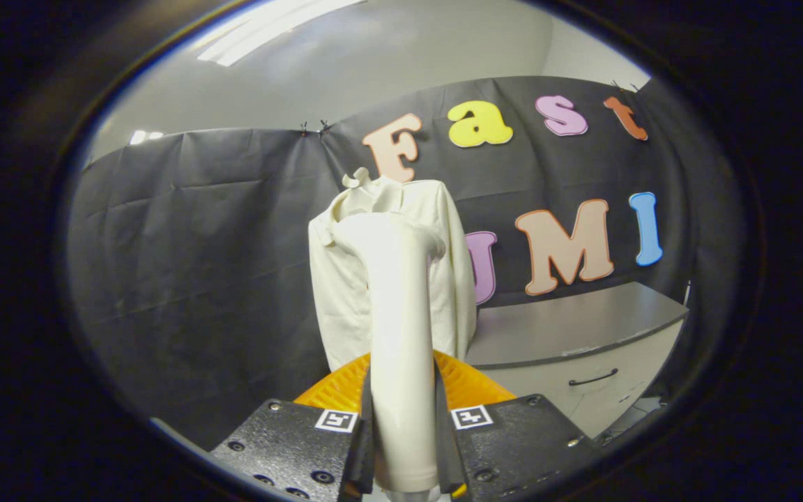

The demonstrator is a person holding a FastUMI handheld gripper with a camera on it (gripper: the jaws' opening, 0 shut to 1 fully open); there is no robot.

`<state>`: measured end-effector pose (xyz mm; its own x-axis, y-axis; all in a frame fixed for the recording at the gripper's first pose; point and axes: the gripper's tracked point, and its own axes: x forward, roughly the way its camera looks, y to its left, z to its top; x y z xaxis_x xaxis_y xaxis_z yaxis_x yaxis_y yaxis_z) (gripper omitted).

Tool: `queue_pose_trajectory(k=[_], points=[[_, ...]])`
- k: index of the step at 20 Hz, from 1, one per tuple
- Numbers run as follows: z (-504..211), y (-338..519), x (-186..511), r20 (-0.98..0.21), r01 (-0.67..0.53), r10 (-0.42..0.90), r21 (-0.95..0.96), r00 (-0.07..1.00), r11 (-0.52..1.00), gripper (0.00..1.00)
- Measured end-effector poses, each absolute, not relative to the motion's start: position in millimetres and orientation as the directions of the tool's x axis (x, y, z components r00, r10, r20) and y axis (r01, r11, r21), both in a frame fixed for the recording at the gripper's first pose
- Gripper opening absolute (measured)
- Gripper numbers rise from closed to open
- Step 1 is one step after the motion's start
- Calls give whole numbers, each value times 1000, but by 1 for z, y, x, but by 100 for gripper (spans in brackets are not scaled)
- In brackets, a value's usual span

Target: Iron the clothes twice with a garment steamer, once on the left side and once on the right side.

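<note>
tongs clamped around steamer, shirt beyond

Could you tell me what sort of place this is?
Probably an indoor demo booth: black cloth wall, a grey cabinet, a white shirt hung up for steaming. The gripper has its jaws shut on the steamer.

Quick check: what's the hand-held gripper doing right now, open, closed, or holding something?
Hand-held gripper: closed on the garment steamer handle, both fingers pressing its sides.
</note>
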<state>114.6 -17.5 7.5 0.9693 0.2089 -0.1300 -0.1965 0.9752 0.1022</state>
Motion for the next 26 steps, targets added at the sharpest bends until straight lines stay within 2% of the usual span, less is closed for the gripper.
queue_pose_trajectory(k=[7, 12, 16, 19, 26], points=[[8, 90, 176, -125, -224, 236, 102, 964, 969, 35], [-29, 154, 245, -181, -118, 128, 66, 975, 991, 35], [-56, 164, 280, -219, 6, 13, 85, 976, 996, 35], [-55, 166, 305, -169, 68, -56, 63, 984, 996, 35], [-109, 163, 339, -252, 92, -87, 8, 964, 996, 35]])
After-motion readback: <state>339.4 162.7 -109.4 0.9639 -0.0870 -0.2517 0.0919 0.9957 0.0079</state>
